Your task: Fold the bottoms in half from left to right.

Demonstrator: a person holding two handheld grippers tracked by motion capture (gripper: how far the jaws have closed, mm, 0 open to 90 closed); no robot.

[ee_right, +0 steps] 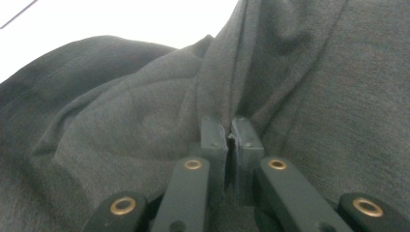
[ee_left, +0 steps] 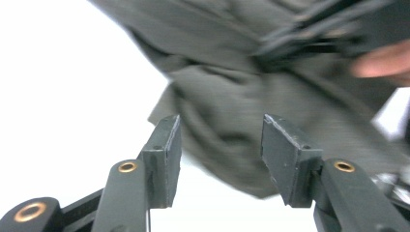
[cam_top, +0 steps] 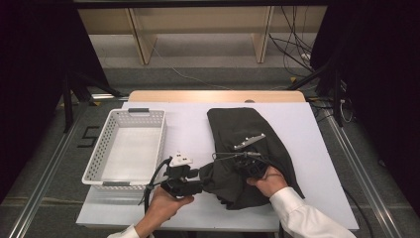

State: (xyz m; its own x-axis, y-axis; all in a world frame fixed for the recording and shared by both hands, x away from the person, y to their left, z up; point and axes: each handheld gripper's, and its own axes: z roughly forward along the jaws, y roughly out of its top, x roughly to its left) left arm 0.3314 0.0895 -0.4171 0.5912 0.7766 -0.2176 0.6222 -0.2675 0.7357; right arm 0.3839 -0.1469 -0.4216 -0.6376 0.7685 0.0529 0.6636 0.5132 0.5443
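Dark garment (cam_top: 247, 144) right of white basket (cam_top: 128, 148), right gripper (ee_right: 231, 133) pinching a garment fold, left gripper (ee_left: 220, 145) jaws spread, nothing clamped, just left of garment edge

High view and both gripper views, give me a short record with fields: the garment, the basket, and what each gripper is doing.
garment: dark grey garment, crumpled on the white table, near edge bunched up
basket: white basket, left of the garment, nothing in it
left gripper: left gripper open, jaws apart in front of the garment's near-left edge, not pressing on it
right gripper: right gripper shut on a fold of the garment
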